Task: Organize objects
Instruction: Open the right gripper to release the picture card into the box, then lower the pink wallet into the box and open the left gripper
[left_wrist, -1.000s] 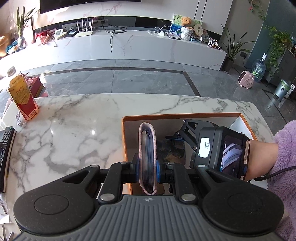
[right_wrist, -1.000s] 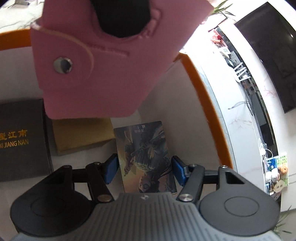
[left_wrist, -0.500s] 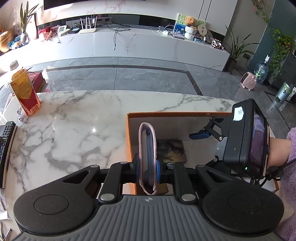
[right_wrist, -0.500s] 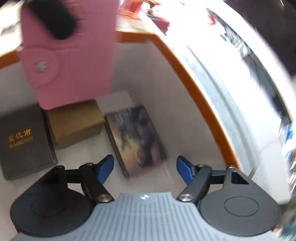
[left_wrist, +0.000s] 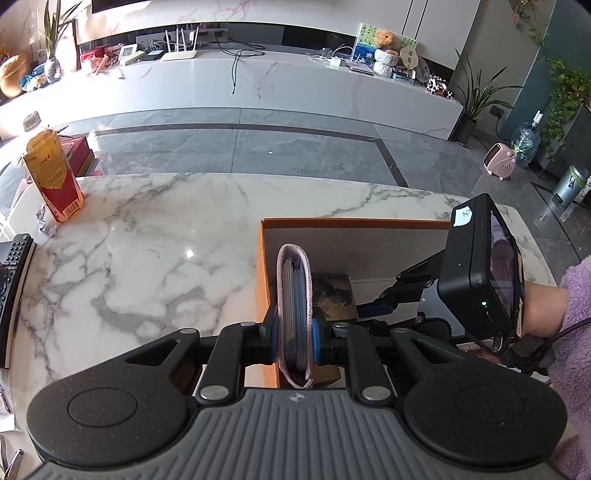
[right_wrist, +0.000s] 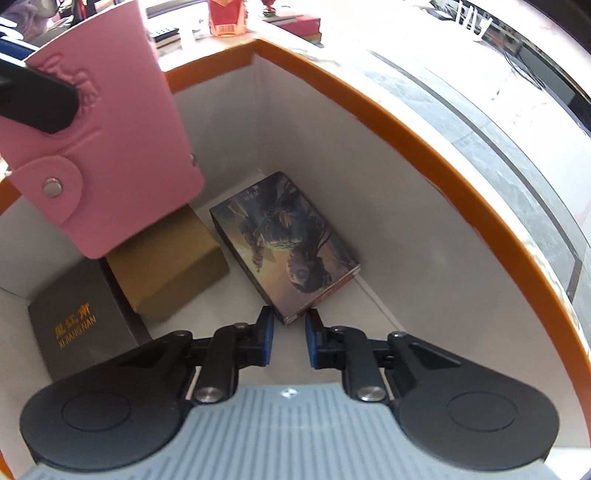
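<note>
While the left gripper (left_wrist: 293, 338) clamps its jaws on the pink card wallet (left_wrist: 295, 314), holding it edge-up over the orange-rimmed box (left_wrist: 354, 222), the right gripper (right_wrist: 289, 338) hangs inside that box with nothing between its blue pads. Its jaws have just been closing and now stand drawn in to a narrow gap, pinching nothing. In the right wrist view the wallet sits at ten o'clock, its snap flap shut. On the box floor lie an illustrated card box (right_wrist: 284, 243) just beyond the right fingertips, a tan box (right_wrist: 166, 273) at its nine o'clock, and a dark box with gold lettering (right_wrist: 81, 325) further left. On the marble desk (left_wrist: 147, 251) a red and yellow carton (left_wrist: 51, 177) stands at ten o'clock.
</note>
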